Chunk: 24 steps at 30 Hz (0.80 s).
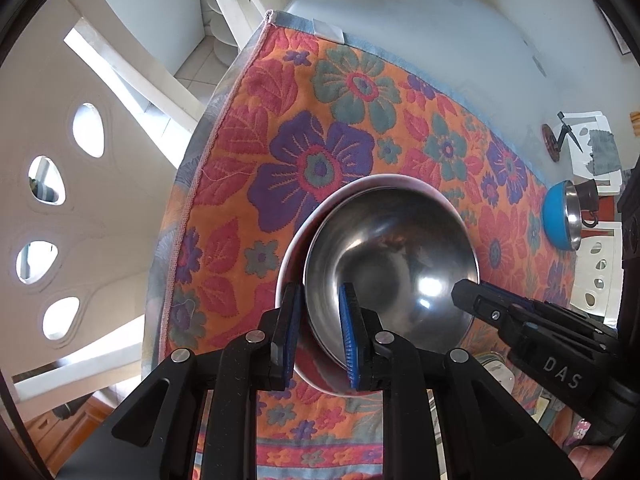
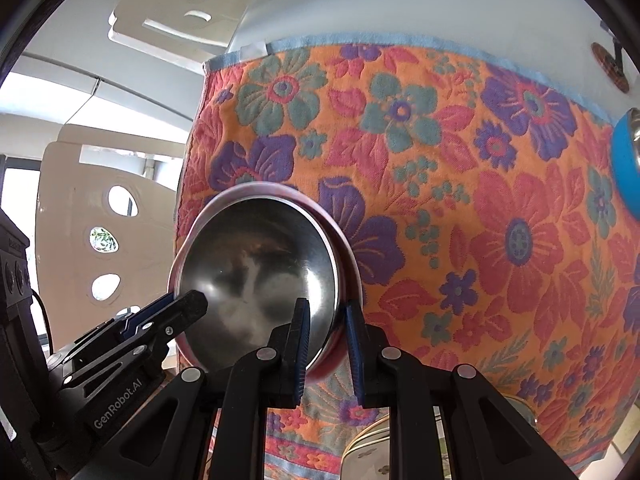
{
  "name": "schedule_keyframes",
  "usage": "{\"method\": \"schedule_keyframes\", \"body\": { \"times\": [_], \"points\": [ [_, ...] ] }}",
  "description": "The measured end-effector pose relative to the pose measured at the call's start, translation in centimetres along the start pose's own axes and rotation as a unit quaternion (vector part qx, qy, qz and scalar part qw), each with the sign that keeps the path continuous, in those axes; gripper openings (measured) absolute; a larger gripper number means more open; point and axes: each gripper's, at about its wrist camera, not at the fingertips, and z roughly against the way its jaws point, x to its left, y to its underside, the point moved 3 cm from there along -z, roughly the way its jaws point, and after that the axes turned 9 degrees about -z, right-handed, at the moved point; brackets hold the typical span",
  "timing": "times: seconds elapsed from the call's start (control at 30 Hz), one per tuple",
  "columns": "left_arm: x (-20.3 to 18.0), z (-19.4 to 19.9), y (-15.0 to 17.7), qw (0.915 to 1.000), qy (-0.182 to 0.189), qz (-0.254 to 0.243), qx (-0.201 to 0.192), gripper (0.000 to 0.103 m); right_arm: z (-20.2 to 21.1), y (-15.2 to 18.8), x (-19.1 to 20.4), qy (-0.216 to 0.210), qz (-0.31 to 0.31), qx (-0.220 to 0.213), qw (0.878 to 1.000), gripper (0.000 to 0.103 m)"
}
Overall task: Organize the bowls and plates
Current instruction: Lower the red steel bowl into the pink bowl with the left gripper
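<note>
The left tongs (image 1: 320,332) clamp the near left rim of a steel bowl (image 1: 392,264), one blue pad inside the bowl and one outside. The right tongs (image 2: 328,344) pinch the rim on the opposite side in the same way. The bowl sits nested in a pale-rimmed bowl (image 1: 294,240) between both tongs, above the floral cloth (image 1: 256,128) covering the surface (image 1: 440,32). A blue bowl (image 1: 558,216) lies on its side well beyond the right tongs.
</note>
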Motion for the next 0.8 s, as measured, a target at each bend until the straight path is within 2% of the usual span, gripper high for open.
{"method": "schedule_keyframes", "body": {
  "times": [0.37, 0.8],
  "points": [
    [-0.7, 1.1, 0.2, 0.9999, 0.007, -0.01, 0.0, 0.017, 0.8, -0.2, 0.4, 0.005, 0.0, -0.002, 1.0, 0.017],
    [0.7, 1.0, -0.3, 0.9997, 0.022, -0.006, 0.008, 0.017, 1.1, -0.2, 0.7, 0.019, -0.014, -0.004, 1.0, 0.017]
  ]
}}
